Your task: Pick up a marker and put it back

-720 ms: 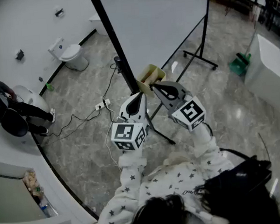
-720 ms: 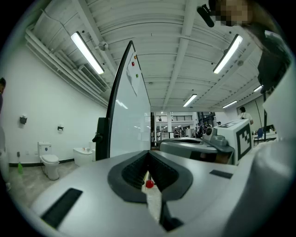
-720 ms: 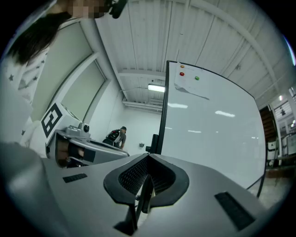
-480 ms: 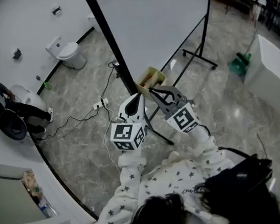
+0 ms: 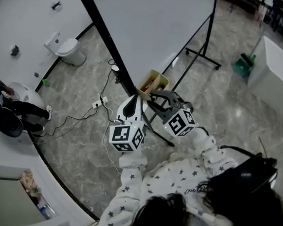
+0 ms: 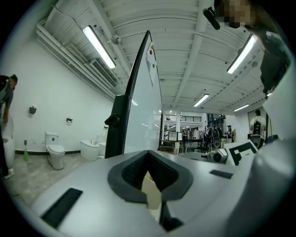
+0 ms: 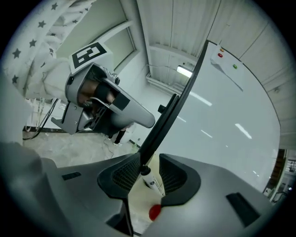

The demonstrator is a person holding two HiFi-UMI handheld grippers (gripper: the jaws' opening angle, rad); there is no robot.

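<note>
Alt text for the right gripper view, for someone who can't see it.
The right hand-held gripper, jaws open, frames a white marker with a black cap in a cream tray, a red cap just below. The whiteboard's black frame rises ahead; the left hand-held gripper shows at upper left.

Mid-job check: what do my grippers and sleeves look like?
The left gripper and right gripper are light grey tapered shells with black ribbed fingers; each carries a white cube with black square markers. The sleeves are white with small dark stars.
</note>
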